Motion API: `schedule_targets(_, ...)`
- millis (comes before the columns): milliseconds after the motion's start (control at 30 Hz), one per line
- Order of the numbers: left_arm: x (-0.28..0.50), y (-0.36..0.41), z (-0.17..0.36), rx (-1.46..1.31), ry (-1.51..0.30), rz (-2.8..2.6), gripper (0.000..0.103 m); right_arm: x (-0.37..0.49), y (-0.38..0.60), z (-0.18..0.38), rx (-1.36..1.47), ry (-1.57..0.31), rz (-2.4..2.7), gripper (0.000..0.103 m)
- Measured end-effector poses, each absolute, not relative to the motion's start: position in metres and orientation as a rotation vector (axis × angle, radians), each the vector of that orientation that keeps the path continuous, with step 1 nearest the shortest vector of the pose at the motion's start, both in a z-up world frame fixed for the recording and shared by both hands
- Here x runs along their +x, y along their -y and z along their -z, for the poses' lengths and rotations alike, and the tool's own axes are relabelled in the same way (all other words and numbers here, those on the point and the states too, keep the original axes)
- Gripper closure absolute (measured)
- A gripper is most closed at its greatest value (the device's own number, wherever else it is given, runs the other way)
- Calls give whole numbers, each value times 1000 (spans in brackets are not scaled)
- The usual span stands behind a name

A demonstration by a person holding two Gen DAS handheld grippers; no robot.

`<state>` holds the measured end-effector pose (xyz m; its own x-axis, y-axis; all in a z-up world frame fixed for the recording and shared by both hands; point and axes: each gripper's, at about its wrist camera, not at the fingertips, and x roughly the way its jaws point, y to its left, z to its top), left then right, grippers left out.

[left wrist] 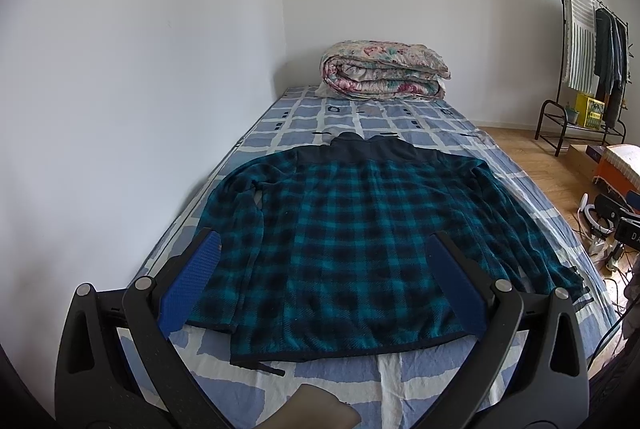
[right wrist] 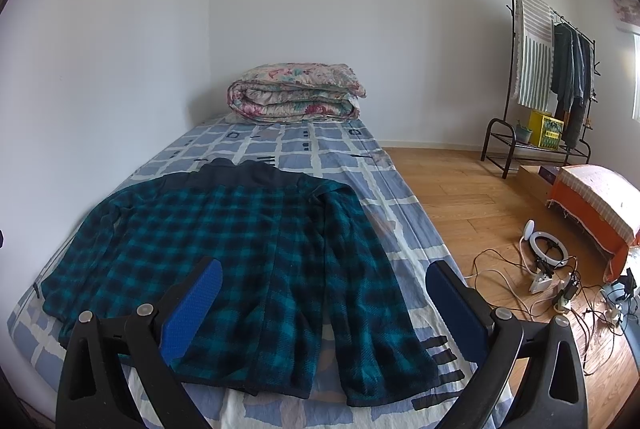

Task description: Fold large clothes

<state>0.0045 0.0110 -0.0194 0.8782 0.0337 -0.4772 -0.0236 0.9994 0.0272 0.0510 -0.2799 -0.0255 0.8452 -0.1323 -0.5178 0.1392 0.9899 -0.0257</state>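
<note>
A: Jacket, teal and black plaid with a dark yoke and collar, lies spread flat on the bed, collar toward the folded floral quilt at the far end. Both sleeves lie down along its sides.

B: And the tools?

A: The left gripper hangs above the hem with its blue-padded fingers spread wide, holding nothing. The right gripper is likewise spread, over the right sleeve and the bed's edge.

B: What does one camera catch that the other misses?

A: The right wrist view takes in more floor: a ring light, a tangle of cables, and an orange-skirted covered box. The left wrist view shows the whole jacket, including its left sleeve by the wall, and a dark shape at the bottom edge, possibly a foot.

B: Any writing?

A: A yellow box on the clothes rack carries print, too small to read. In the left view, a black device at the right edge shows what looks like "DA".
</note>
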Motion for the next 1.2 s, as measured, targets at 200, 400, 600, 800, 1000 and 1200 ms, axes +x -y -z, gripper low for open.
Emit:
schedule_targets(200, 6, -10, 18, 23, -500, -31, 0, 51, 279, 25, 10, -545, 145, 0)
schedule_targets(400, 6, -10, 17, 23, -501, -31, 0, 51, 278, 24, 8, -546, 145, 0)
schedule_targets(600, 6, -13, 20, 21, -502, -32, 0, 50, 278, 24, 9, -545, 145, 0)
schedule_targets(800, 6, -14, 22, 18, -504, -33, 0, 50, 278, 24, 7, -545, 146, 0)
schedule_targets(1000, 7, -14, 22, 24, -504, -33, 0, 51, 277, 23, 6, -544, 147, 0)
schedule_targets(1200, 6, -22, 28, 20, -509, -38, 0, 51, 278, 21, 5, -538, 149, 0)
